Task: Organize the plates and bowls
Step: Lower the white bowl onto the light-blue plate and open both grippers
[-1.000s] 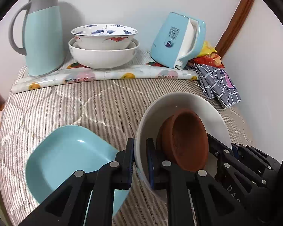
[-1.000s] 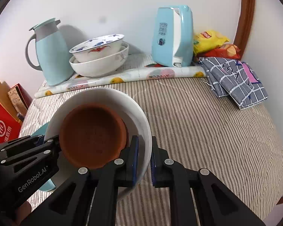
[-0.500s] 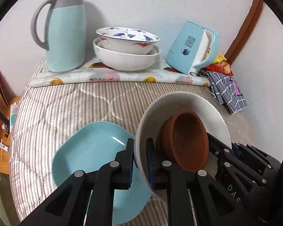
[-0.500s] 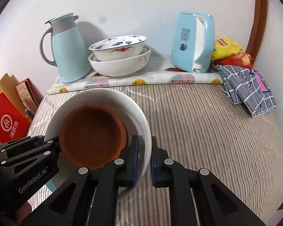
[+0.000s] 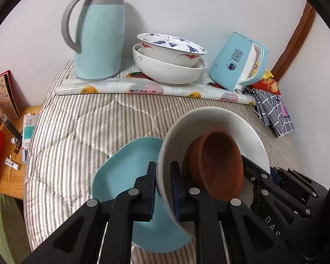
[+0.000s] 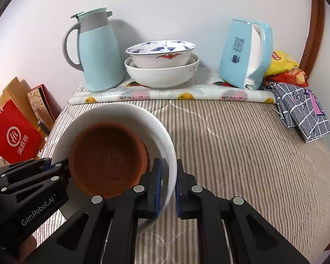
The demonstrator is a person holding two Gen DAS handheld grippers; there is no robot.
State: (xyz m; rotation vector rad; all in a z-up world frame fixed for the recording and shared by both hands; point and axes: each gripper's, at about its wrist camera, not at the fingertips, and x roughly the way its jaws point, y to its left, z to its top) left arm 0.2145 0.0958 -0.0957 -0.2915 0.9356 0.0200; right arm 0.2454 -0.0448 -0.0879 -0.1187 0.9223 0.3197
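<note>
Left gripper (image 5: 162,189) and right gripper (image 6: 167,187) pinching glossy white bowl (image 5: 211,121), matte terracotta bowl (image 6: 107,156) inside

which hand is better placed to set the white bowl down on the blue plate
Left, marginally. Both grippers clamp the white bowl rim, but the left gripper sits right above the blue plate; the right gripper holds the far side.

Black hand-held gripper (image 5: 162,189) w/ blue pads, silver screws; other (image 6: 167,184) identical, "GenRobot.AI" lettering.

The white bowl (image 5: 211,118) has been carried over the blue plate (image 5: 125,167).
</note>
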